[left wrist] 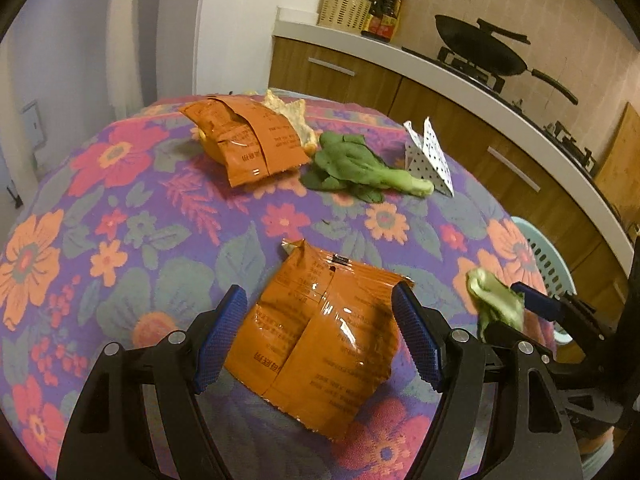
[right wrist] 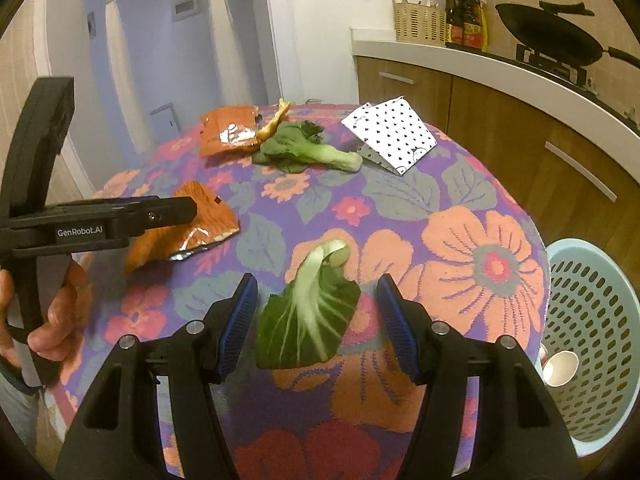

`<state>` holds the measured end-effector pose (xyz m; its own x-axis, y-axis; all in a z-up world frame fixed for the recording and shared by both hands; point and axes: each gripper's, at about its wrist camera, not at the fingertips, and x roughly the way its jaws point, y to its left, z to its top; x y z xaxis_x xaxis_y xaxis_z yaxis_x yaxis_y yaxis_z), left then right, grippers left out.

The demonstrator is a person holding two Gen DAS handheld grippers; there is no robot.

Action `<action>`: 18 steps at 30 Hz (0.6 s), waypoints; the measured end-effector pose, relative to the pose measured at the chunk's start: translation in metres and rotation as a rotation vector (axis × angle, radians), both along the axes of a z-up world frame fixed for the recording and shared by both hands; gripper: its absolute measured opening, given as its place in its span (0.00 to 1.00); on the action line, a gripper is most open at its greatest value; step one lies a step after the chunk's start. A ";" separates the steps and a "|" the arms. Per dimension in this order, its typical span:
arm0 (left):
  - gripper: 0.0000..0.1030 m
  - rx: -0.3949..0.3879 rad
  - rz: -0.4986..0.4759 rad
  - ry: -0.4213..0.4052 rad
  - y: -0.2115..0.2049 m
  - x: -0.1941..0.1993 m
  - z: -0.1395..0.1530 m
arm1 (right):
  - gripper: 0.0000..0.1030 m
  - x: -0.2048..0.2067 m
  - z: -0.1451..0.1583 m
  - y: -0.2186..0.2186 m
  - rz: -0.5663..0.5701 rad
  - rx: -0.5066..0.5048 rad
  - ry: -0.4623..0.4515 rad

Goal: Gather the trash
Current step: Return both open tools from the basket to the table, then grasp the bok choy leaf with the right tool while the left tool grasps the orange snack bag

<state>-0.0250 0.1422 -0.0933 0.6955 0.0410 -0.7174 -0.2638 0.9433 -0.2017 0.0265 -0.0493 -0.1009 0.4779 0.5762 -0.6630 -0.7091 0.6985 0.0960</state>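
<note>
We see the left gripper (left wrist: 318, 330) spread wide over the near orange wrapper (left wrist: 320, 340), which lies flat on the floral tablecloth (left wrist: 120, 240) between its blue pads, neither pad pressing it. The right gripper (right wrist: 318, 320) is likewise spread, a loose green leaf (right wrist: 310, 320) lying between its fingers, untouched. The pale blue basket (right wrist: 592, 320) stands at the table's right.
</note>
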 end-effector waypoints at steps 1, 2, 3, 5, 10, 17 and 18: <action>0.71 0.011 -0.001 0.003 -0.002 0.000 0.000 | 0.56 0.000 -0.001 0.001 -0.002 -0.003 -0.002; 0.71 0.020 -0.002 0.005 -0.004 0.001 0.000 | 0.56 0.000 -0.002 0.001 -0.005 -0.006 -0.004; 0.71 0.032 -0.004 0.010 -0.006 0.001 0.000 | 0.56 -0.001 -0.002 0.001 -0.007 -0.008 -0.009; 0.71 0.059 -0.010 0.024 -0.010 0.003 -0.001 | 0.56 -0.001 -0.002 0.002 -0.010 -0.010 -0.015; 0.71 0.084 -0.020 0.044 -0.015 0.005 -0.003 | 0.55 -0.004 -0.004 0.002 -0.017 -0.027 -0.032; 0.72 0.102 -0.041 0.069 -0.021 -0.003 -0.003 | 0.53 -0.006 -0.005 0.002 -0.015 -0.035 -0.042; 0.72 0.108 -0.043 0.073 -0.022 -0.004 -0.004 | 0.52 -0.006 -0.005 0.002 -0.019 -0.037 -0.045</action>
<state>-0.0286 0.1200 -0.0969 0.6444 0.0923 -0.7591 -0.2327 0.9693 -0.0798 0.0204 -0.0474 -0.1055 0.5187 0.5419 -0.6613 -0.6984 0.7147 0.0379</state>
